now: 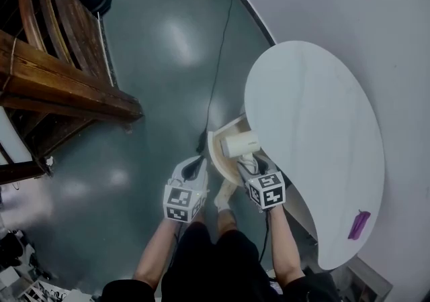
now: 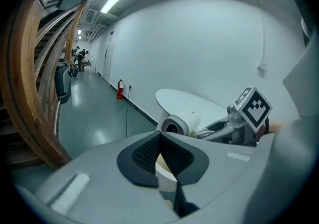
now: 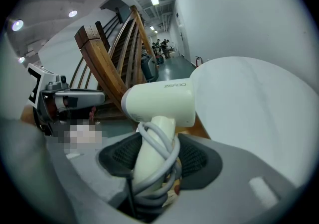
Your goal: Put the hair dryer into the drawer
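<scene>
The hair dryer (image 3: 159,103), judged light, rigid and slick-shelled, is gripped by its cord-wrapped handle in the closed right claw (image 3: 154,161) over the open drawer (image 1: 216,153) at the table (image 1: 316,126) edge, while the left claw (image 2: 159,156) is seen pinched together, apparently empty.

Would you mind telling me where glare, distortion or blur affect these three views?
Head view: ceiling lights glare in pale patches on the glossy grey-green floor. Left gripper view: fisheye distortion bows the brown wooden stair rails. Right gripper view: the cream hair dryer is sharp up close, while the picture's corners are vignetted black.
</scene>
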Demonstrator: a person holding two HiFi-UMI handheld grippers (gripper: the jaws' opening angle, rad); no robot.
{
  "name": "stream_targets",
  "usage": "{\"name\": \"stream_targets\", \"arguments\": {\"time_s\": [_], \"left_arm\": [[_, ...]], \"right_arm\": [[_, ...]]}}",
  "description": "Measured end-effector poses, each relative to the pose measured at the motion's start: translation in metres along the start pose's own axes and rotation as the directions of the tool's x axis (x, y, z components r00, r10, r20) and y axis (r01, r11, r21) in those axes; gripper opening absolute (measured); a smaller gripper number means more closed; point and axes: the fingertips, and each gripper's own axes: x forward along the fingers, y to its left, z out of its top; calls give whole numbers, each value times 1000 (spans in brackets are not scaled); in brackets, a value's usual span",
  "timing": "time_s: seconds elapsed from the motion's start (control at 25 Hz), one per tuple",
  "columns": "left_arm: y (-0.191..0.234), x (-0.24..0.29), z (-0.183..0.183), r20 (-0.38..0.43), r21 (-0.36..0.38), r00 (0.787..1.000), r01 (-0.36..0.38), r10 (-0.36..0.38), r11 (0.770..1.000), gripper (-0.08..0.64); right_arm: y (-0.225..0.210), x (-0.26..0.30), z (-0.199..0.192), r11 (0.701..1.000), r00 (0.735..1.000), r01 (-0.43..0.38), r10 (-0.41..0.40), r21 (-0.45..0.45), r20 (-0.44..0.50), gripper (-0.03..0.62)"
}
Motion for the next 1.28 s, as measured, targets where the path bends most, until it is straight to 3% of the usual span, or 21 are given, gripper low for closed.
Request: {"name": "stream_targets", "arguments": {"time_s": [0.52, 1.28], "left_arm": [[4, 36, -29, -46, -7, 998, 45, -45, 999, 5], [35, 70, -63, -99, -86, 995, 20, -29, 996, 5]], "right_arm": [[-21, 38, -41, 1000, 994, 3, -3, -1, -109, 227], [-48, 101, -76, 999, 963, -13, -1, -51, -268, 228]]}}
